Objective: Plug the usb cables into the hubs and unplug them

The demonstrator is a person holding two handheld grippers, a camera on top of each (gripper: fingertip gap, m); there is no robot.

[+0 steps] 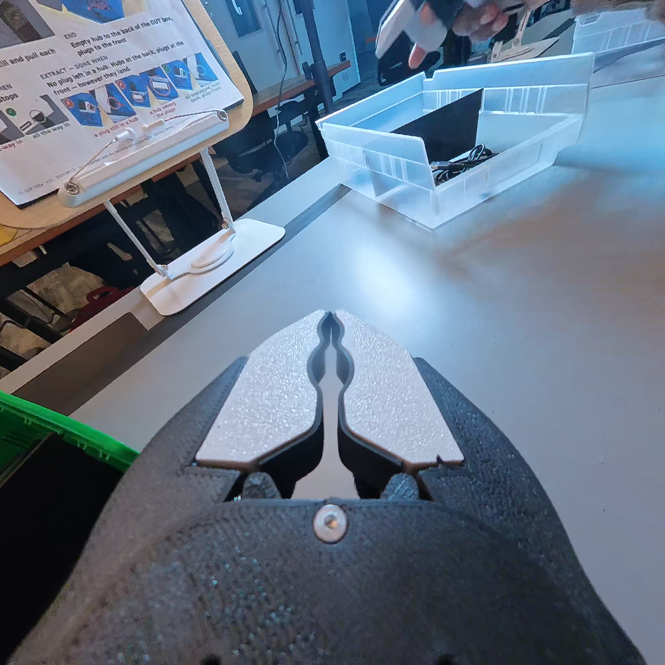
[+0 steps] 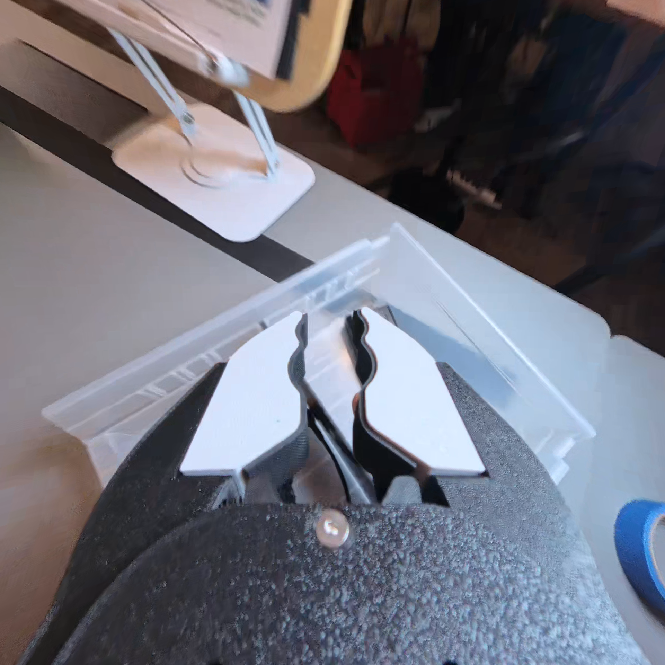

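Observation:
My left gripper (image 1: 330, 316) is shut and empty, low over the grey table (image 1: 467, 324). A clear plastic bin (image 1: 503, 118) stands ahead to the right, with black USB cables (image 1: 462, 163) lying in its front compartment. My right gripper (image 2: 329, 318) hangs over that bin (image 2: 485, 342) with its jaws apart. Through the gap I see only blurred clear plastic and the dark floor of the bin. No hub shows clearly in either view.
An instruction sheet sits on a white stand (image 1: 216, 266) at the table's far edge, also in the right wrist view (image 2: 223, 180). A green crate (image 1: 54, 431) is at my left. A blue tape roll (image 2: 640, 550) lies right of the bin. A gloved hand (image 1: 431, 28) is above the bin. Left tips to right tips: about 40 centimeters.

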